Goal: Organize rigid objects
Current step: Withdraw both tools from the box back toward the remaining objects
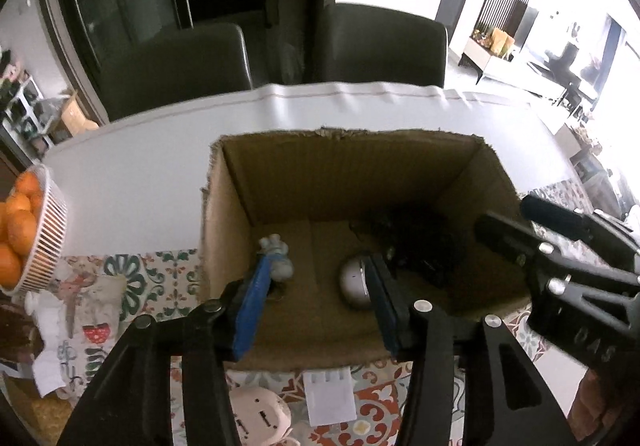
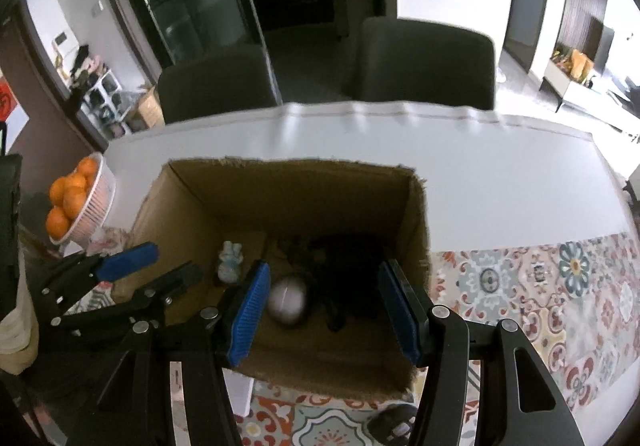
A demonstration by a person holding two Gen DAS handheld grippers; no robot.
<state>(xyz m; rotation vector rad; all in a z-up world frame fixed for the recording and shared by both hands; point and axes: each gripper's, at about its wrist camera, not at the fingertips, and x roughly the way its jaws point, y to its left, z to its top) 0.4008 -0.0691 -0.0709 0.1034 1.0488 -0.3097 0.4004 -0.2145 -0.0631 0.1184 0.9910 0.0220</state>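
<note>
An open cardboard box (image 1: 332,181) (image 2: 304,201) stands on the table. Inside lie a pale blue figurine (image 1: 278,258) (image 2: 231,262), a silver round object (image 1: 352,282) (image 2: 288,300) and a dark black thing (image 1: 416,242) (image 2: 344,266). My left gripper (image 1: 316,310) is open and empty, hovering over the box's near edge; it also shows in the right wrist view (image 2: 160,266). My right gripper (image 2: 324,310) is open and empty above the box's near side; it also shows at the right of the left wrist view (image 1: 516,221).
A white basket of oranges (image 1: 44,242) (image 2: 86,201) stands at the left. A white block (image 1: 330,396) and a pale pink device (image 1: 260,418) lie on the patterned cloth (image 2: 540,286) near the box. A dark round object (image 2: 394,424) lies by the box. Two dark chairs (image 1: 380,45) stand behind the table.
</note>
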